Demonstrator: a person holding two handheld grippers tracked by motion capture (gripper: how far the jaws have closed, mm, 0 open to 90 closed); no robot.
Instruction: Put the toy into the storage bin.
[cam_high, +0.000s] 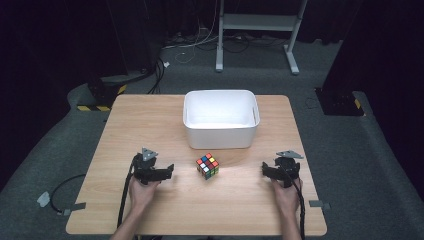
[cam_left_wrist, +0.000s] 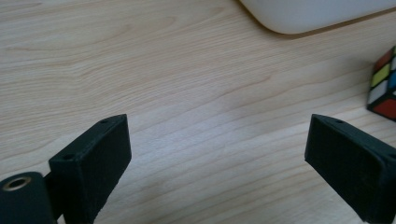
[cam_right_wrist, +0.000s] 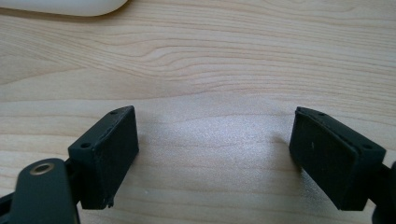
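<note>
Desk (cam_high: 150, 120): light wood, seen from above.
Rubik's cube (cam_high: 207, 166): near desk centre, just at 6 o'clock of the bin, between the 2 grippers.
White plastic bin (cam_high: 220, 120): at 12 o'clock of the cube, open top.
Left gripper (cam_high: 165, 172): at 9 o'clock of the cube, jaws released and spread wide over bare wood.
Right gripper (cam_high: 266, 170): at 3 o'clock of the cube, jaws released, nothing between them.

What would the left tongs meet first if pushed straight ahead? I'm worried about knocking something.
Probably bare wooden table: between the open left tongs lies only wood grain. The white plastic bin and multicoloured puzzle cube sit off to the right, though depth is unclear.
</note>
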